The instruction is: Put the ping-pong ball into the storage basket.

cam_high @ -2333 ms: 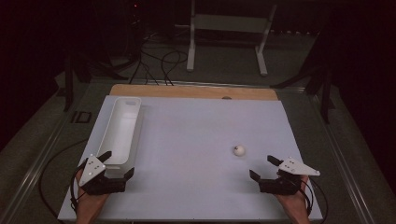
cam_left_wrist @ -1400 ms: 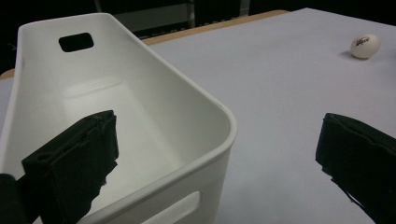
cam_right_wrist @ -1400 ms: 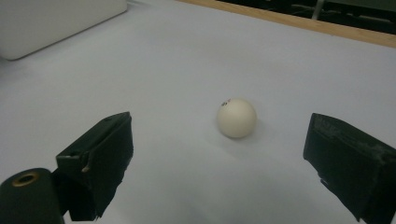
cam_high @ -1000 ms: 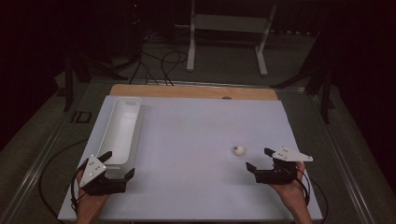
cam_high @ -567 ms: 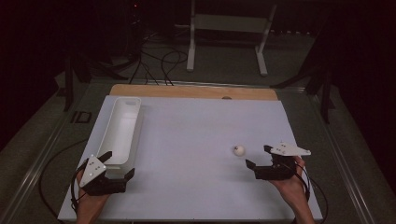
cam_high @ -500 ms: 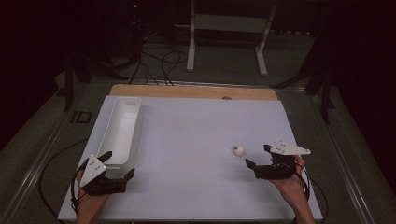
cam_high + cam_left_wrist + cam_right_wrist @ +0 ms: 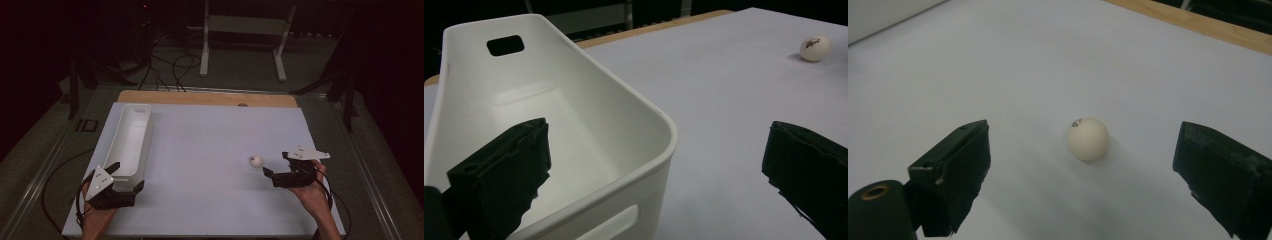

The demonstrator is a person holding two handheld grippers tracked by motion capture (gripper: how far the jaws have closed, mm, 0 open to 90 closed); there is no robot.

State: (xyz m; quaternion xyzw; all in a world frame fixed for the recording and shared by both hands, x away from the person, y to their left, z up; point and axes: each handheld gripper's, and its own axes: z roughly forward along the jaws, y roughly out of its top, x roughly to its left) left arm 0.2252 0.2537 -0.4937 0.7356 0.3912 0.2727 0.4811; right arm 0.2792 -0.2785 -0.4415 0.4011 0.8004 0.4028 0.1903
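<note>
A: Where do we stand with the ball (image 7: 256, 161)?

B: It lies on the white table (image 7: 210, 150), right of centre in the high view, free on the surface. Our right gripper (image 7: 279, 167) sits just to its lower right, jaws spread wide and holding nothing. In the right gripper view the ball (image 7: 1088, 139) rests in the middle of the frame, beyond the two jaws and between their lines, touching neither.

A: And anything in the way there?

B: Nothing lies between the jaws and the ball; we see bare table around it. The wooden edge (image 7: 207, 98) runs along the far side, well apart from it.

A: What about our left side?

B: The left gripper (image 7: 125, 177) is at the lower left of the high view, also wide open and empty. The bin (image 7: 131, 140) stands just ahead of it, long and white, running up the left of the table. In the left gripper view the bin's near corner (image 7: 659, 145) rises between the jaws, one jaw over its inside, the other over the table. Whether a jaw touches the rim, we cannot tell.

A: So the bin and ball?

B: Well apart; the ball (image 7: 815, 48) shows small at the upper right of that view.
</note>
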